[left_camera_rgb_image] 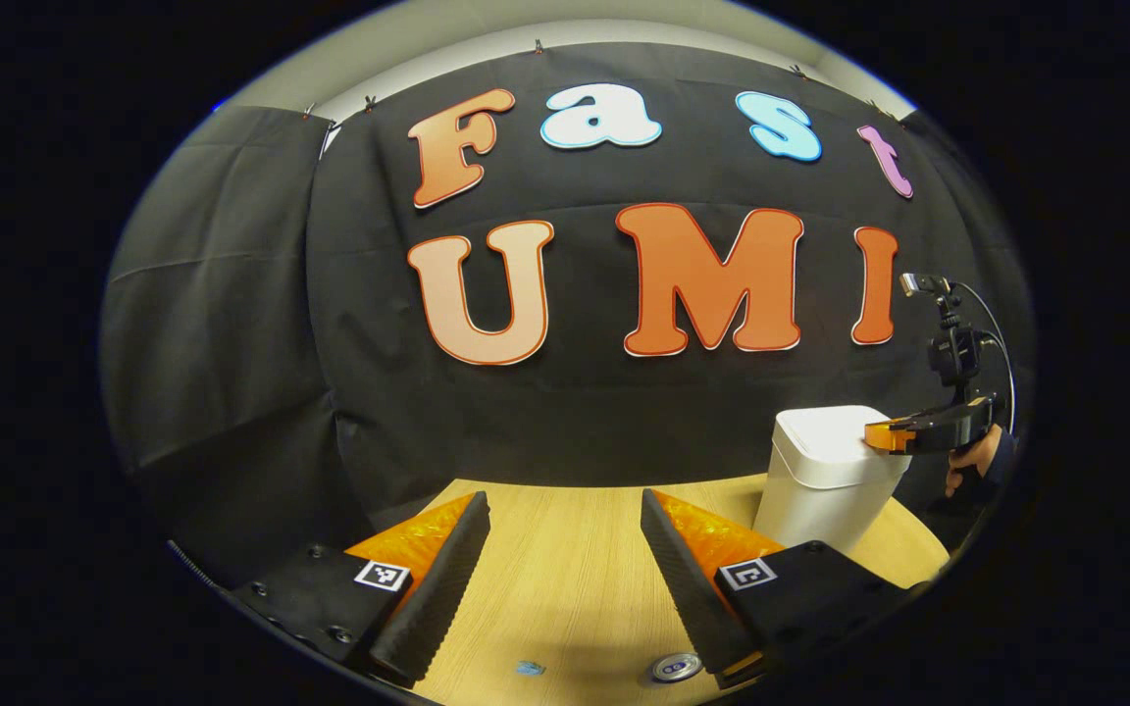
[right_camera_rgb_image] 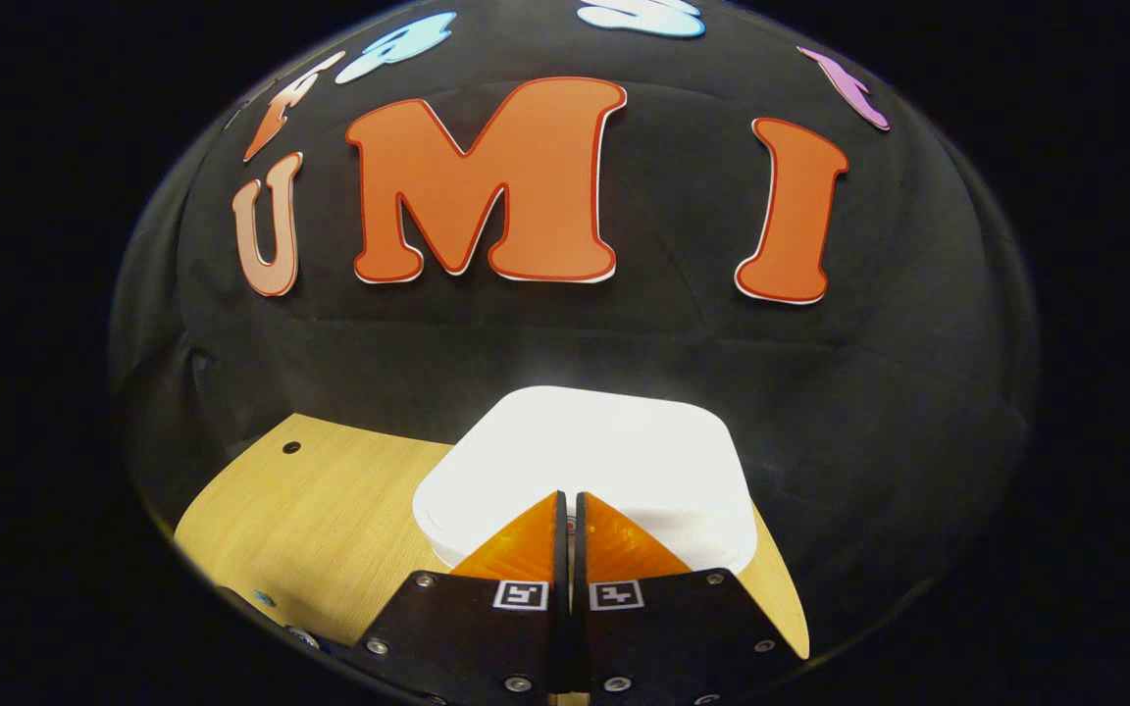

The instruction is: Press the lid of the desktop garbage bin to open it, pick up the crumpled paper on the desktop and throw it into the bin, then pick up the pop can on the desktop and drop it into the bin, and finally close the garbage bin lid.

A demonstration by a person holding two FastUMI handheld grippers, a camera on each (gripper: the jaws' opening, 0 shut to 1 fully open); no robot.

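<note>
Right gripper (right_camera_rgb_image: 567,502): 2 fingers pressed together, tips over near edge of white bin lid (right_camera_rgb_image: 614,451), contact unclear. Lid lies flat on bin. Wooden table (right_camera_rgb_image: 310,500) extends left, 1 small hole (right_camera_rgb_image: 291,447) near far edge.

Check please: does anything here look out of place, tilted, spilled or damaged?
Nothing stands out. The white garbage bin stands upright on the wooden table with its lid flat and closed. The right gripper, shut, is at the lid's near edge; the left gripper is open above bare wood.

Both grippers carry black bodies with silver screws, square black-and-white markers (right_camera_rgb_image: 521,594), and ridged wedge fingers (left_camera_rgb_image: 447,579).
</note>
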